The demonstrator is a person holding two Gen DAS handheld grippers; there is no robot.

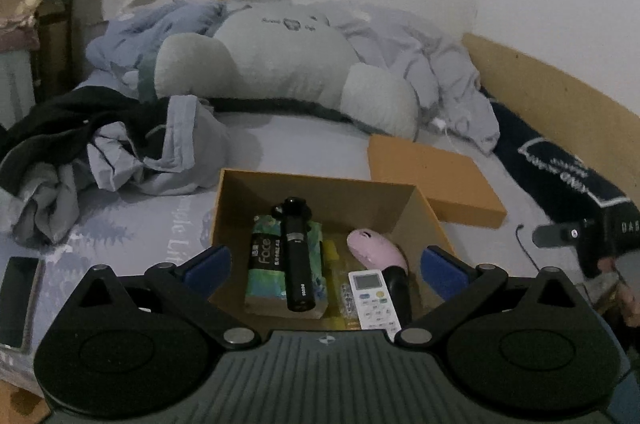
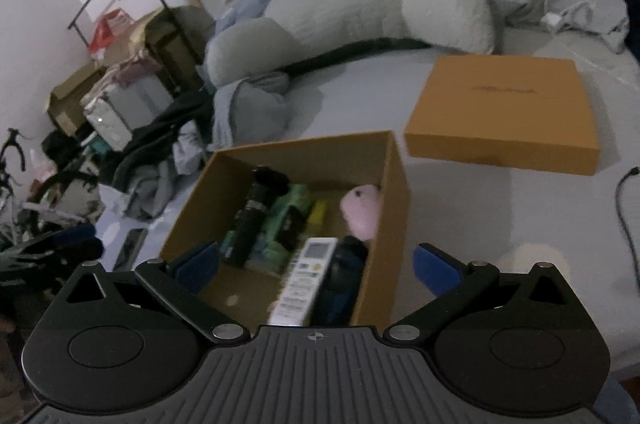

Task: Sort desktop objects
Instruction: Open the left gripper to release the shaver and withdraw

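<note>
Here we hold both grippers, left and right, fingers apart and empty, over the box holding the remote and mouse.

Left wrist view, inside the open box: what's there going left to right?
Green tissue pack → black cylinder lying on it → yellow packet → white remote; the pink mouse sits further back, above the remote.

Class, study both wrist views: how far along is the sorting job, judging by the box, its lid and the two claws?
Done: the open box holds the remote, pink mouse, black cylinder and tissue pack. In hand: nothing; left claw and right claw are open. Likely left: fitting the lid, lying beside the box.
</note>
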